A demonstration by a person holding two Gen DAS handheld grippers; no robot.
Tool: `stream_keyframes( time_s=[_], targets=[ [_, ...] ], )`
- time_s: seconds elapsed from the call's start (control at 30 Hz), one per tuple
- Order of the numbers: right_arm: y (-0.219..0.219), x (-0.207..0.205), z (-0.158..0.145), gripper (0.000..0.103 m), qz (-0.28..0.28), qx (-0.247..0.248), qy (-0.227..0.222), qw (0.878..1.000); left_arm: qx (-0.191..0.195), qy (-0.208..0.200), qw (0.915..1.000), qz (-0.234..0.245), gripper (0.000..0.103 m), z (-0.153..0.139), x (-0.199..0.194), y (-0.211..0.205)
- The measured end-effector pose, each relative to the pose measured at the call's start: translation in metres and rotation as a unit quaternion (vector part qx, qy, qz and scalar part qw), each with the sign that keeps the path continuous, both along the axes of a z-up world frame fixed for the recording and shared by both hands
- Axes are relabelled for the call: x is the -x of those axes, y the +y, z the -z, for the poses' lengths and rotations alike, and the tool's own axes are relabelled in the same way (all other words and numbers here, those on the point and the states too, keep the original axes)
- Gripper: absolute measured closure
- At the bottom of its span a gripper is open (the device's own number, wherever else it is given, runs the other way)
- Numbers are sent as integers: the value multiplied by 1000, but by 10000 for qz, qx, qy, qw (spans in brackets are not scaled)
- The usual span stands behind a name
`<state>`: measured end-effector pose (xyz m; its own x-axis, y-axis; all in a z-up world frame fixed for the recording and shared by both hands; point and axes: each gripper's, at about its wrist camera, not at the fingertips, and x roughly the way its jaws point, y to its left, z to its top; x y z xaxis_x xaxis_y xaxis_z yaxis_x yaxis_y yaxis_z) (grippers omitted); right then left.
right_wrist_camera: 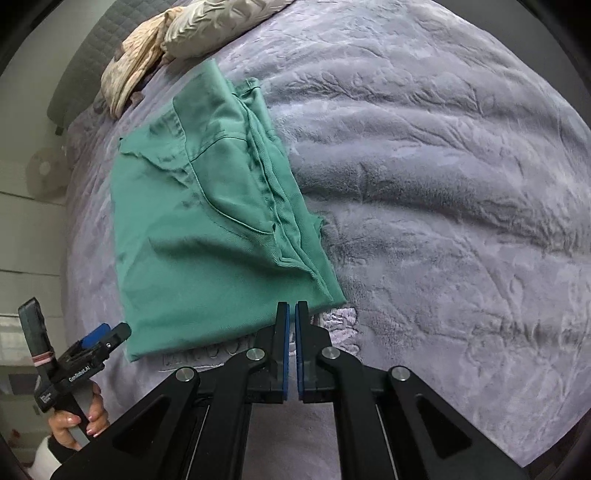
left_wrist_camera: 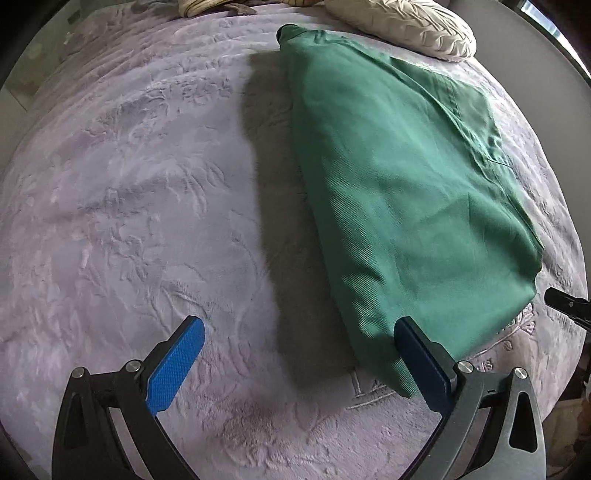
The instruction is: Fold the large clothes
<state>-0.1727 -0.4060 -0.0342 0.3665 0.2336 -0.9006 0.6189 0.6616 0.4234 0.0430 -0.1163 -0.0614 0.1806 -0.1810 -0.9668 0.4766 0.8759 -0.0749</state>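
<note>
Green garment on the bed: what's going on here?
A person is folding a green garment on a bed with a lilac blanket, holding a gripper in each hand. The garment lies folded into a compact stack. The left gripper is wide open at its near corner, one finger against the edge, nothing pinched. The right gripper is shut and empty, just off the near edge. Neither holds the cloth. Pillows lie beyond it.

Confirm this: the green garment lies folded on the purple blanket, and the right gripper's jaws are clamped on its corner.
Not clamped. The right wrist view shows the right gripper shut on nothing, just off the corner of the green garment, which lies folded on the purple blanket.
</note>
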Motion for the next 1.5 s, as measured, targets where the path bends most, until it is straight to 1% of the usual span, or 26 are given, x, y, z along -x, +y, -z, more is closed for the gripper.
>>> stream_keyframes(
  time_s=[0.17, 0.33, 0.4, 0.5, 0.6, 0.77, 0.8, 0.83, 0.87, 0.9, 0.93, 0.97, 1.07, 1.13, 1.17, 1.23, 1.3, 1.4, 1.5],
  targets=[
    [-6, -8, -6, 100, -115, -67, -23, 9999, -109, 30, 9999, -75, 0, -5, 5, -6],
    [-10, -18, -8, 99, -224, -125, -42, 9997, -221, 174, 9994, -218, 0, -8, 6, -8],
    [-11, -19, -8, 99, -241, -143, -46, 9996, -243, 109, 9994, -233, 0, -11, 7, -10],
    [-15, -26, -8, 99, -294, -171, -70, 9994, -376, -106, 9991, -152, 0, -19, 10, -17],
    [-18, -28, -7, 99, -347, -198, -75, 9992, -419, -232, 9988, -85, 0, -23, 14, -29],
    [-21, -31, -6, 99, -406, -206, -87, 9989, -324, -168, 9993, -107, 0, -27, 12, -36],
    [-22, -32, -6, 98, -426, -195, -100, 9989, -321, -162, 9993, -105, 0, -28, 10, -37],
    [-22, -33, -7, 87, -438, -184, -104, 9988, -324, -148, 9993, -102, 0, -28, 9, -38],
    [-22, -35, -7, 64, -448, -168, -115, 9988, -322, -128, 9993, -104, 0, -26, 6, -36],
    [-22, -37, -8, 49, -450, -144, -142, 9988, -315, -93, 9994, -129, 0, -25, 4, -36],
    [-24, -38, -10, 28, -449, -104, -202, 9987, -262, -7, 9995, -186, 0, -24, 1, -35],
    [-26, -40, -13, 26, -449, -64, -282, 9986, -213, 41, 9995, -212, 0, -23, -1, -34],
    [-31, -47, -14, 26, -485, -112, -363, 9981, -142, 160, 9991, -363, 0, -19, -10, -30],
    [-35, -52, -12, 26, -478, -178, -390, 9979, -56, 339, 9984, -451, 0, -15, -14, -27],
    [-38, -55, -11, 26, -473, -202, -397, 9979, 75, 507, 9977, -452, 0, -12, -18, -26],
    [-43, -61, -8, 26, -472, -265, -428, 9976, 253, 657, 9964, -481, 0, -9, -23, -23],
    [-47, -66, -4, 25, -491, -353, -451, 9971, 403, 674, 9956, -509, 0, -9, -28, -21],
    [-56, -79, 6, 25, -549, -551, -540, 9955, 739, 743, 9932, -514, 0, -7, -39, -20],
    [-64, -94, 15, 24, -631, -701, -701, 9931, 1095, 918, 9888, -429, 0, 1, -49, -23]
  ],
)
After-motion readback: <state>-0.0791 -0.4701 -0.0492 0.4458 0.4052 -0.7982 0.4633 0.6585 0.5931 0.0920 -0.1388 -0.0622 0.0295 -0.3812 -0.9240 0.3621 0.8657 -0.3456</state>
